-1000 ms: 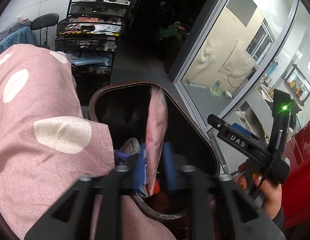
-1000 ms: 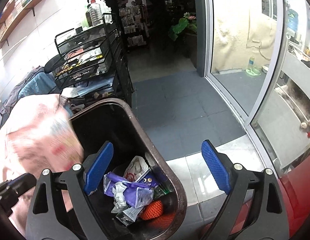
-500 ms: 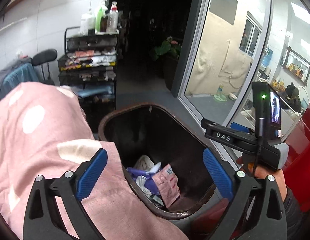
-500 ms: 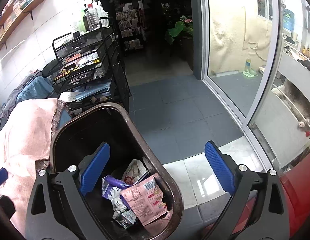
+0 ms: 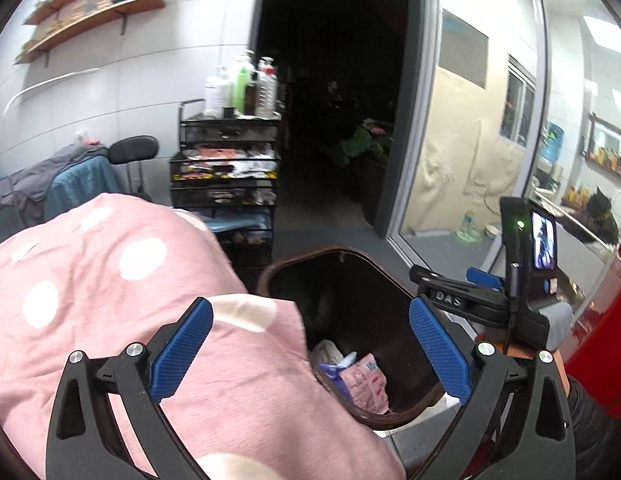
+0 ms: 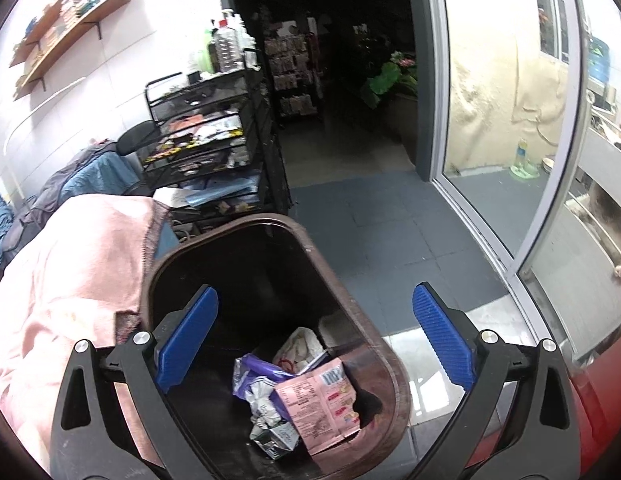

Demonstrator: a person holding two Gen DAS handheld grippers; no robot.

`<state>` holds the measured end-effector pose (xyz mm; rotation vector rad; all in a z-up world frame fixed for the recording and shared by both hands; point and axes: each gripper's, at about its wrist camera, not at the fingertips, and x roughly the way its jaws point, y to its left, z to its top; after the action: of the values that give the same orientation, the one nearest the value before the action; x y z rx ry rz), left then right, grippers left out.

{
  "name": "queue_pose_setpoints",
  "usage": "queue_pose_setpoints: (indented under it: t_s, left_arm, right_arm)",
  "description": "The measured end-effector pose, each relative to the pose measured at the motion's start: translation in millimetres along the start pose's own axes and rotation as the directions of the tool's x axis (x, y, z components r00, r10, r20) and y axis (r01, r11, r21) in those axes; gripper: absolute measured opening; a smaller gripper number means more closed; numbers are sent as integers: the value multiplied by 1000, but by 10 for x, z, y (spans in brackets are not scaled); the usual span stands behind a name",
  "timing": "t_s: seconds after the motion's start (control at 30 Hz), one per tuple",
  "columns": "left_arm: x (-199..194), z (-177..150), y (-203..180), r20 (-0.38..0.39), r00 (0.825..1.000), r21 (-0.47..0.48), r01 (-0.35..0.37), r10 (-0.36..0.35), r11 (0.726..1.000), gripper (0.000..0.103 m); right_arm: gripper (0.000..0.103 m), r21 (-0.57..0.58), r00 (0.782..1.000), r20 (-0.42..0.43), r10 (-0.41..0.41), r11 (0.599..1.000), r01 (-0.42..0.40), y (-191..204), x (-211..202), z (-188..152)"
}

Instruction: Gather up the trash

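While both grippers hang with jaws spread wide and nothing between them, one dark brown trash bin stands on the floor below, its mouth uncovered. Seen through the right gripper, the bin holds a small heap of litter: one pink snack wrapper lying flat on top, one purple wrapper beside it, one crumpled silver packet at the near edge and one white bag behind. The left gripper hovers partly over one pink blanket with white dots, which is draped just beside the bin and covers part of its rim; the pink wrapper shows past the blanket's edge. The right-hand device appears at the side of the left view, its small screen lit and one green light glowing. Behind stand one black wire rack of cluttered shelves, several bottles grouped on top. Two wooden wall shelves hang above. One potted plant sits in the dark doorway, next to a glass sliding door.
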<state>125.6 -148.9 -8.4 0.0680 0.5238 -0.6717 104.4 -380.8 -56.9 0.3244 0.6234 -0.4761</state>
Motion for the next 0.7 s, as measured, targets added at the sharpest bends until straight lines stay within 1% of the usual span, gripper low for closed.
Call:
queue_pose_setpoints:
  t_s: [0.2, 0.33, 0.43, 0.57, 0.7]
  left_arm:
    - [-203, -46, 210, 57, 996, -48, -60, 62, 997, 98]
    - [-330, -98, 338, 78, 990, -77, -112, 118, 991, 98]
    - [-449, -152, 423, 101, 981, -95, -157, 166, 983, 98]
    - [-626, -242, 526, 136, 961, -105, -227, 240, 968, 98]
    - [-784, -315, 637, 152, 947, -141, -262, 283, 955, 98]
  right_arm:
    - [97, -34, 997, 47, 60, 998, -59, 241, -193, -48]
    - [97, -58, 990, 86, 109, 993, -105, 399, -356, -111]
    - [97, -79, 984, 110, 143, 988, -135, 531, -472, -147]
    - [97, -105, 973, 130, 191, 978, -178, 691, -607, -210]
    - [97, -134, 964, 140, 225, 969, -207, 842, -731, -284]
